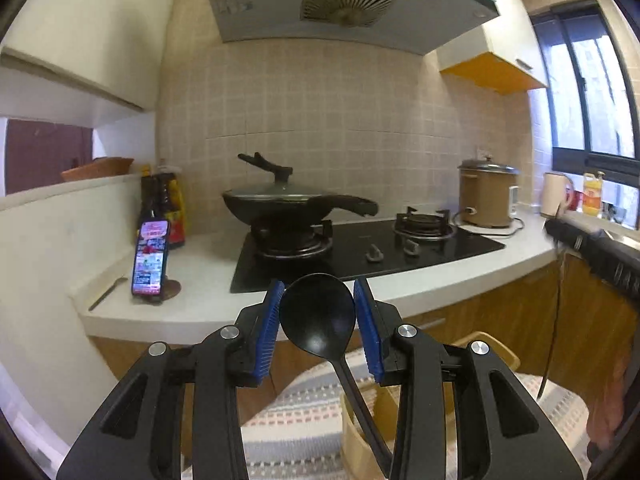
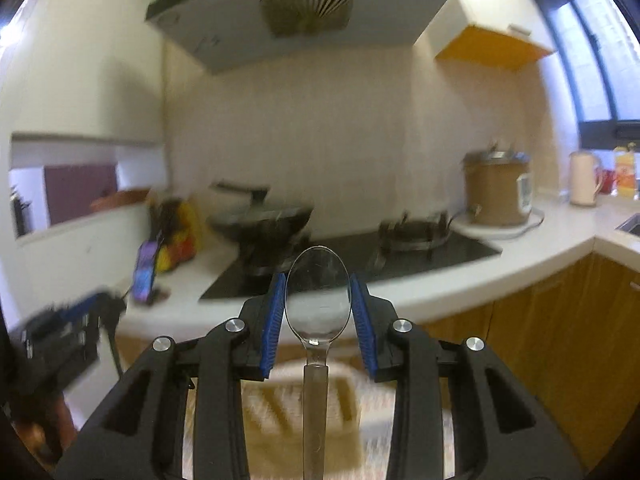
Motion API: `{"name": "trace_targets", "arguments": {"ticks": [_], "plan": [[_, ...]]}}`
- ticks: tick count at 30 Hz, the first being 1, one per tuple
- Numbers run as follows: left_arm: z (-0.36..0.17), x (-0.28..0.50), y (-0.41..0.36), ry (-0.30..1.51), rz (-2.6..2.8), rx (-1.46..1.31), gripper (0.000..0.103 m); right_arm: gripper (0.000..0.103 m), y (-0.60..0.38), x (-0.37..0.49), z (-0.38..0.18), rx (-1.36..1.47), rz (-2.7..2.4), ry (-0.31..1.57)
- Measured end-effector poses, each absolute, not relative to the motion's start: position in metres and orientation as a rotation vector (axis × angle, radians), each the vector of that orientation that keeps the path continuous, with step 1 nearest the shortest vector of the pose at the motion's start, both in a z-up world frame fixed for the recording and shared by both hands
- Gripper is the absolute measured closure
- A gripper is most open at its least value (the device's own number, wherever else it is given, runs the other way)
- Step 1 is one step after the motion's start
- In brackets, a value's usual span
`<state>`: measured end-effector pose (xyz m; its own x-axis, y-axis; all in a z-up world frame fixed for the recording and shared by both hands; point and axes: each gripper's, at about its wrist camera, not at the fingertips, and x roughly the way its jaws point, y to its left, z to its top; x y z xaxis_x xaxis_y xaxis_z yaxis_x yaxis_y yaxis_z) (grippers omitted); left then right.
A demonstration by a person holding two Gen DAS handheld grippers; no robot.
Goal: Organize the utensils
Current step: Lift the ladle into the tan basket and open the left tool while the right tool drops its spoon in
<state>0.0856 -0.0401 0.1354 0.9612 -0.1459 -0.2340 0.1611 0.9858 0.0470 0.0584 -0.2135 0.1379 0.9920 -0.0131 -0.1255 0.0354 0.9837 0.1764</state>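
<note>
While both tools point almost level at the kitchen wall, each one holds a spoon by its bowl. The left gripper (image 1: 316, 314) has black arms w/ blue ribbed pads, & the pads pinch the round bowl of a black plastic ladle-shaped spoon (image 1: 318, 316) from both sides. Its thin black handle hangs down & to the right, in front of a light wooden holder box (image 1: 362, 446) below. That box sits on a striped woven cloth (image 1: 296, 412) in grey, white & pink.

The right gripper (image 2: 318, 306) looks the same, black w/ blue ribbed pads. Its pads squeeze the oval bowl of a clear see-thru plastic spoon (image 2: 318, 300), bowl up, flat handle straight down. Below it the box & cloth are too blurry to tell much.

Further back is a white counter (image 1: 200, 280) w/ a shiny black glass stove (image 1: 360, 248). A dark round wok w/ a glass lid (image 1: 284, 200) sits on the left burner. A brown round rice cooker (image 1: 486, 196) stands to the right. A phone (image 1: 150, 258) w/ a bright screen leans upright near dark sauce bottles (image 1: 164, 208); its words are too small to read. Small square beige tiles cover the wall. White letters on the dark thing at the left view's right edge can't be read fully.
</note>
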Motion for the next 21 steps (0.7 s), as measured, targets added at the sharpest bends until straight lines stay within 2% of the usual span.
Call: {"name": "trace_targets", "arguments": {"ticks": [10, 17, 21], "plan": [[0.098, 0.127, -0.036, 0.243, -0.131, 0.037, 0.069, 0.073, -0.211, 0.111, 0.105, 0.122, -0.101, 0.083], [0.082, 0.131, -0.041, 0.242, -0.122, 0.066, 0.068, 0.072, -0.208, 0.119, 0.081, 0.100, -0.102, 0.099], [0.079, 0.124, -0.043, 0.245, -0.132, 0.090, 0.065, 0.072, -0.209, 0.107, 0.075, 0.100, -0.090, 0.127]]}}
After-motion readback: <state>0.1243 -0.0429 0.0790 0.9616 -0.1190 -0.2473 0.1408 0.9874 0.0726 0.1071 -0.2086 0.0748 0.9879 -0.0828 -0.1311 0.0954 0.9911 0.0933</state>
